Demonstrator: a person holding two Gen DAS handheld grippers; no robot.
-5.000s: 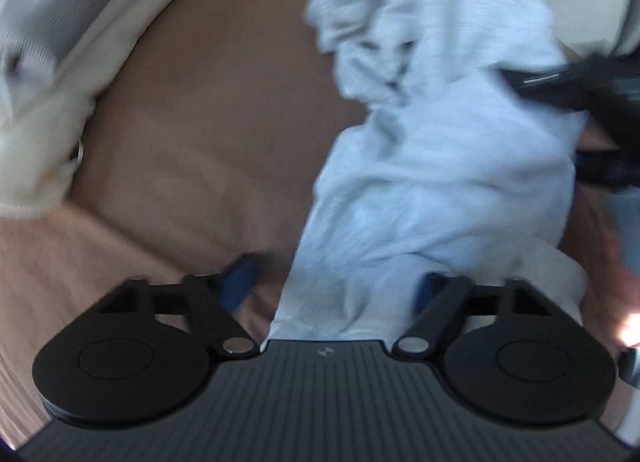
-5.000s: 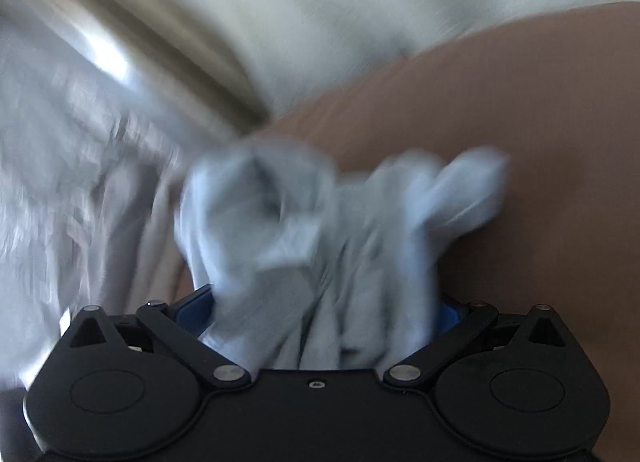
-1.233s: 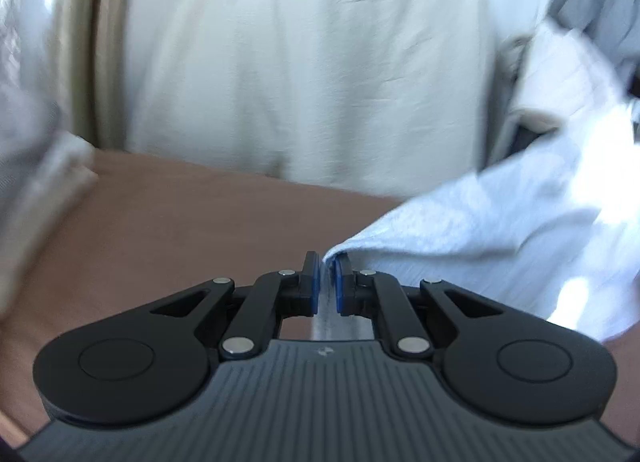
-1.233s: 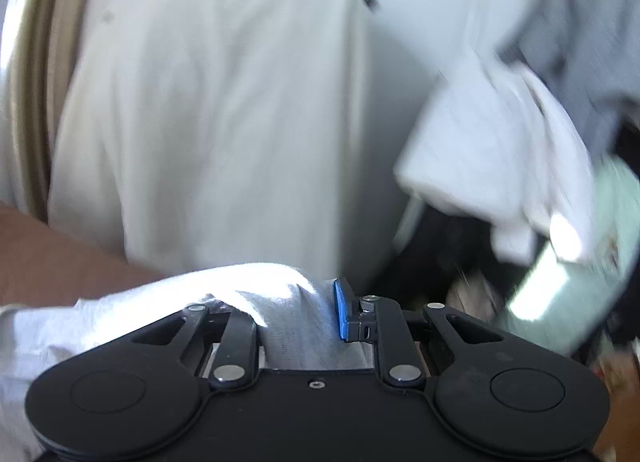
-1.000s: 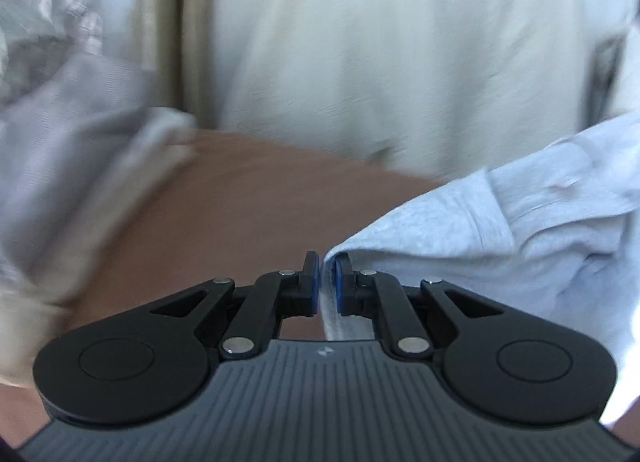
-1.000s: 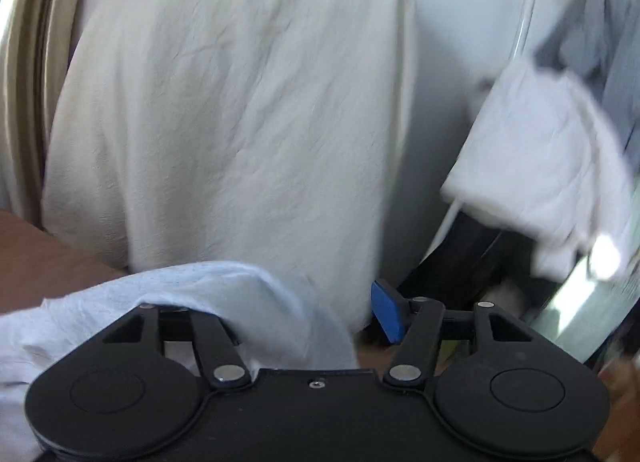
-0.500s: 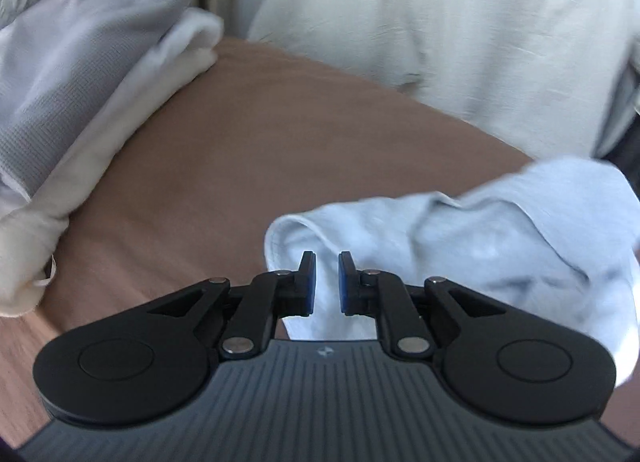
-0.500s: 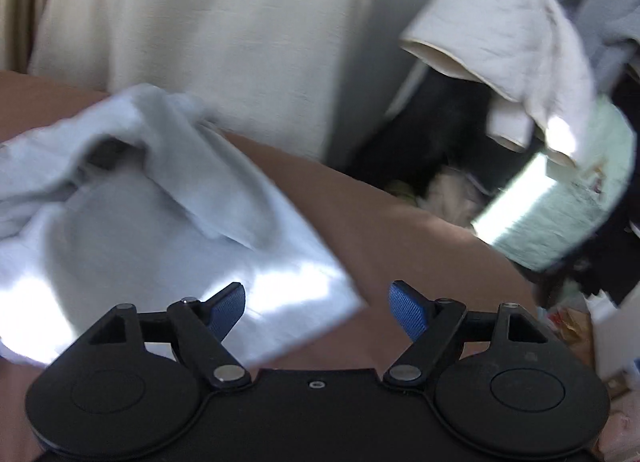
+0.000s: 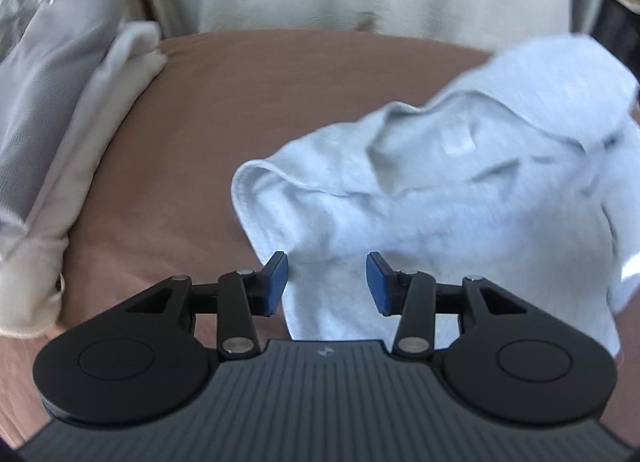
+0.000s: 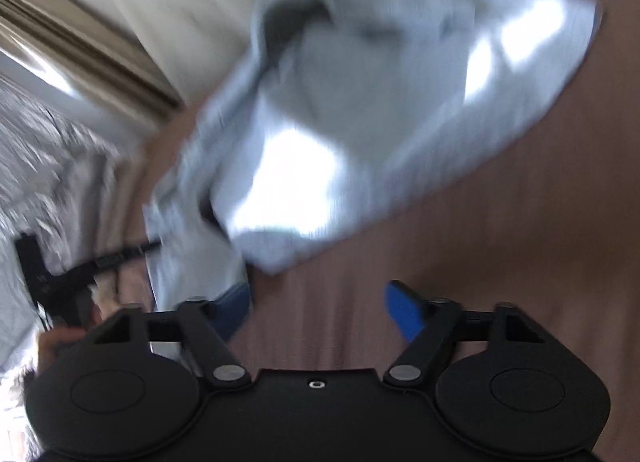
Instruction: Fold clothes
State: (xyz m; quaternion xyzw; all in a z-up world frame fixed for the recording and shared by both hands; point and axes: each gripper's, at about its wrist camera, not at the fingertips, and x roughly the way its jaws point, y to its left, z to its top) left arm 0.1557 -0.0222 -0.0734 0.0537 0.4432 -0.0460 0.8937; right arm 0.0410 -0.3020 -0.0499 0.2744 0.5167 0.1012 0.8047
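Pale blue garment lying crumpled on a brown surface

The brown surface [image 9: 248, 101] carries the pale blue garment [image 9: 460, 197] toward 2 o'clock, its right edge cut off. Folded clothes [image 9: 60, 133] lie at 9 o'clock. Left gripper [image 9: 327, 282] jaws apart over its hem; right gripper [image 10: 320, 312] jaws apart, view blurred.

No readable text, number or brand name appears in either view. The only sign is a small pale lightning-bolt-like mark moulded into the ribbed dark grey plastic housing of the left gripper [image 9: 327, 289], just behind its blue-padded fingers. A small pale rectangular tag sits inside the collar of the crumpled light blue-grey garment [image 9: 460, 197], but nothing on it can be read.
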